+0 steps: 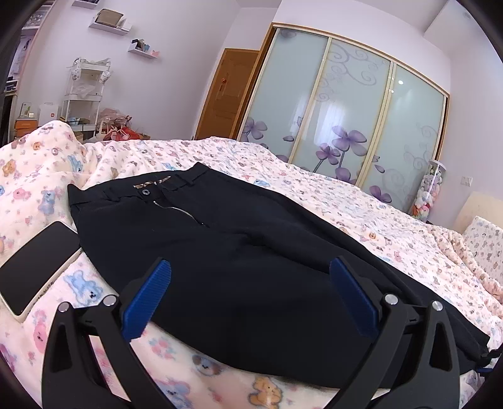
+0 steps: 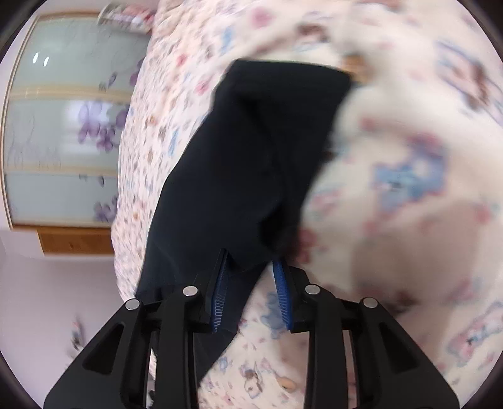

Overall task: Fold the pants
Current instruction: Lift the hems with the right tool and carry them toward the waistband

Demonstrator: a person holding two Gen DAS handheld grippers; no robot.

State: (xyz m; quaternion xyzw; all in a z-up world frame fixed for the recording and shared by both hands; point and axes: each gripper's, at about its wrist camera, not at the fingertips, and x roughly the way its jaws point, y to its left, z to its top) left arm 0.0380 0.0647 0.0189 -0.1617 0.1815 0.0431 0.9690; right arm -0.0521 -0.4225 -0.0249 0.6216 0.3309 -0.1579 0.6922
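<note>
Pinching toward each other, the blue ribbed pads [image 2: 220, 292] of the right gripper [image 2: 251, 267] stand narrow around a fold of the black pants [image 2: 245, 163]. The cloth hangs between them and hides the tips, so whether both pads press on it cannot be told; this view is blurred. Beyond the fingers the dark leg runs away across the bedspread [image 2: 408, 220], ending in a straight hem at the far end. On the left of that view lies the wardrobe [image 2: 59, 132], turned sideways by the tilt of the camera.

The left gripper [image 1: 250, 267] hovers with its blue pads [image 1: 147, 299] spread wide, nothing between them but the pants [image 1: 220, 267] lying beneath. The garment is spread flat on the pink bear-print bedspread [image 1: 361, 204], waistband at the far left with its button [image 1: 145, 192] and the zip [image 1: 179, 210] open, the legs trailing toward the near right. Just beside the waist, on the left, a dark-screened phone [image 1: 34, 267] lies on the cover, touching the cloth's edge. Farther off stand the frosted wardrobe [image 1: 345, 126] with purple flowers, a wooden door [image 1: 226, 91], a white rack [image 1: 85, 94] and wall shelves [image 1: 110, 22].
</note>
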